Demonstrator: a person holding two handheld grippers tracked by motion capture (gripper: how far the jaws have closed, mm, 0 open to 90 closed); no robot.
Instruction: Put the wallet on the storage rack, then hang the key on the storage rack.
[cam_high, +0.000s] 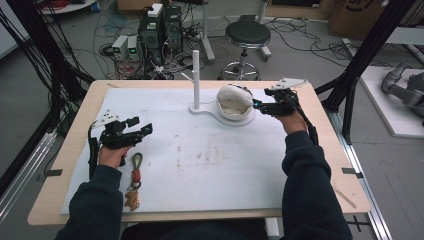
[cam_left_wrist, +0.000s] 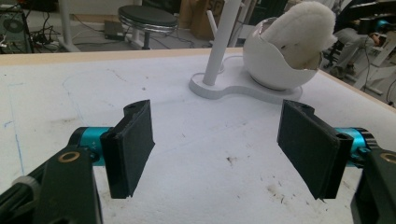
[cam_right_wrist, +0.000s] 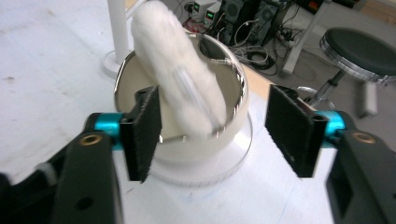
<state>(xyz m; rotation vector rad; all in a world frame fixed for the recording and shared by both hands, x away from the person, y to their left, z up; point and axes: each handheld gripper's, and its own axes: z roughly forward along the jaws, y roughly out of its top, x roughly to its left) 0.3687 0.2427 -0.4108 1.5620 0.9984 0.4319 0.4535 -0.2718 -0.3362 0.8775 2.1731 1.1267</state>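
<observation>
Grey workshop floor spreads beyond the far table edge, littered with tangled cables, two computer towers (cam_high: 160, 27) and a black round stool (cam_high: 247, 34); black frame struts rise at both sides. On the pale wooden table (cam_high: 75, 135) lies a white mat (cam_high: 200, 170), scuffed and marked with faint brown stains near its middle.

At the far side of the mat stands a white stand (cam_high: 196, 80), an upright post on a flat base that also carries an egg-shaped white bowl (cam_high: 234, 102). A fluffy white puff (cam_right_wrist: 175, 70) leans inside this bowl, poking above its rim.

In the high view the right gripper (cam_high: 260, 106) sits just beside the bowl, on its right. Its jaws are spread wide with nothing between them; in the right gripper view the bowl and puff lie directly ahead, close to its left jaw.

Well apart from the bowl, the left gripper (cam_high: 142, 126) hovers over the near left part of the mat, jaws also spread and empty; bowl and stand lie far ahead of it, to its right. Just behind this gripper, toward the person, a keychain (cam_high: 135, 180) with an orange strap and a small tan figure lies on the mat.
</observation>
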